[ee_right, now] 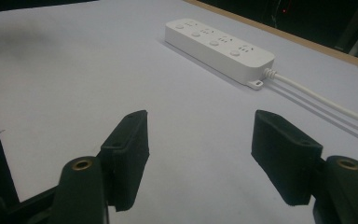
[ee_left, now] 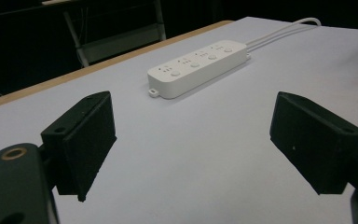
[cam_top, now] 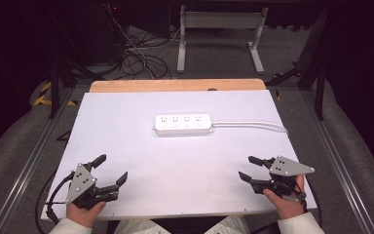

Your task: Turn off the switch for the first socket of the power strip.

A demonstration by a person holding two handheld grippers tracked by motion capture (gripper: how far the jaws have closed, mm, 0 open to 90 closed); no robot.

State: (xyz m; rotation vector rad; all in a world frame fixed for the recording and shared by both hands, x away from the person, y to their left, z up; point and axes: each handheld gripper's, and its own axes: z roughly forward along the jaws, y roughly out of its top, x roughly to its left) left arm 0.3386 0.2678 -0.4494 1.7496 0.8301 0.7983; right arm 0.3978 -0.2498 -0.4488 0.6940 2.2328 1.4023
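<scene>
Down at the near edge of the table (cam_top: 126, 117), two hands come in from the bottom of the high view, each holding a gripper. On the near left corner sits the left gripper (cam_top: 111, 168), its black jaws spread wide with nothing between them — released, resting low over the white tabletop. Over on the near right, the right gripper (cam_top: 247, 167) matches it: jaws parted, empty, pointing inward toward the middle of the table.

Well apart from both, past the centre of the table, lies a white power strip (cam_top: 183, 124), flat on the surface with its long side running left to right and its sockets facing up. Its white cable (cam_top: 253, 125) trails off to the right and runs over the table's right edge.

From the left gripper view, the power strip (ee_left: 199, 66) sits ahead between the two open jaws, far off, cable (ee_left: 284, 28) leading away toward the far corner. From the right gripper view, the same strip (ee_right: 219, 49) lies ahead and slightly right — cable (ee_right: 321, 100) running out to the right — with bare white tabletop (ee_right: 74, 70) between it and the jaws. A wooden strip (cam_top: 175, 86) edges the table's far side.
</scene>
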